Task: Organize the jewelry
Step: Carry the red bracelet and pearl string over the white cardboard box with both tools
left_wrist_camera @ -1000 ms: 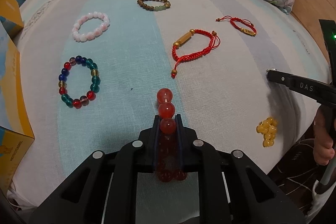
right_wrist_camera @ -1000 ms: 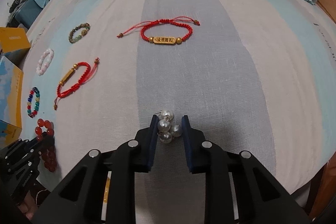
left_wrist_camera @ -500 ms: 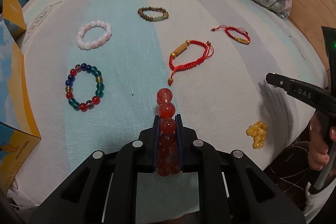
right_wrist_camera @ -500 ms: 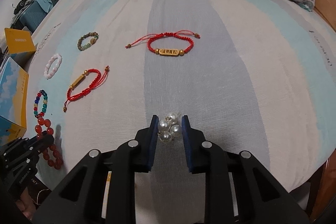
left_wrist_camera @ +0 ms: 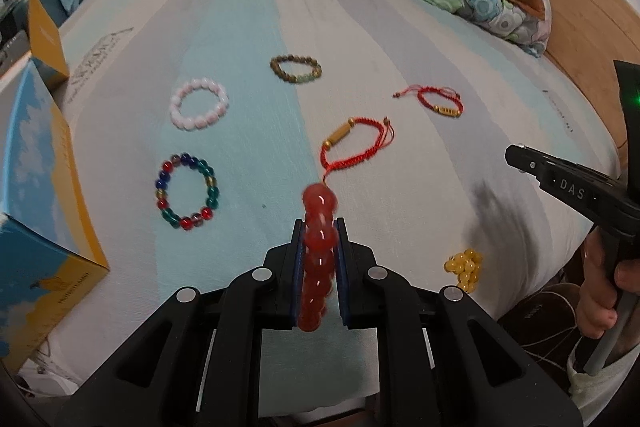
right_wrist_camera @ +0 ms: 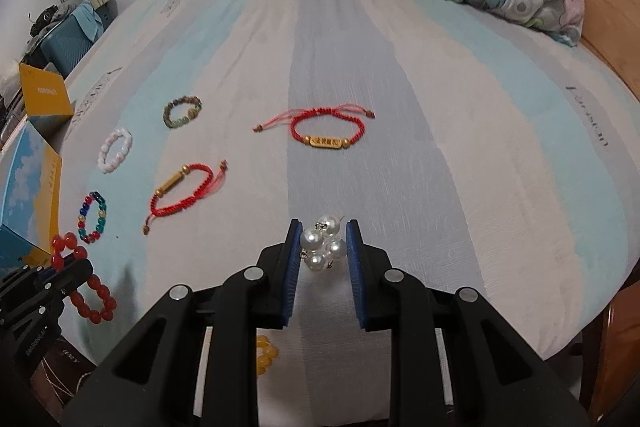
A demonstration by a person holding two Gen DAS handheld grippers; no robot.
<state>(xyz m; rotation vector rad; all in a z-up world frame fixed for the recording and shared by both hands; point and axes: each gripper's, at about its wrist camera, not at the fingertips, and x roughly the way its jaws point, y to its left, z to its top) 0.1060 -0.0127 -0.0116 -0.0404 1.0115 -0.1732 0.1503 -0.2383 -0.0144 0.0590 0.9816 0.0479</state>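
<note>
The bed sheet [right_wrist_camera: 440,131] carries most of the work, and it looks roughly two-thirds done: five bracelets lie spaced out in a loose grid, taking the tube-charm red cord bracelet [left_wrist_camera: 354,143] as the landmark. Beyond it to the right lies the plate-charm red cord bracelet [left_wrist_camera: 438,101]; beyond it to the left, the brown bead bracelet [left_wrist_camera: 296,69]; left of it, the pink bead bracelet [left_wrist_camera: 199,109]; left and nearer, the multicoloured bead bracelet [left_wrist_camera: 187,191].

Three pieces appear to be left. The left gripper [left_wrist_camera: 319,243] is clenched on the red bead bracelet [left_wrist_camera: 319,247], held in the air just on the near side of the landmark, its loop hanging below the jaws in the right wrist view. The right gripper [right_wrist_camera: 323,245] holds the pearl bracelet [right_wrist_camera: 323,243] bunched between its jaws, nearer and to the right. The yellow bead bracelet [left_wrist_camera: 465,267] lies heaped near the sheet's close edge, unplaced.

The only containers are the cardboard boxes [left_wrist_camera: 36,211] far left; their contents cannot be seen.
</note>
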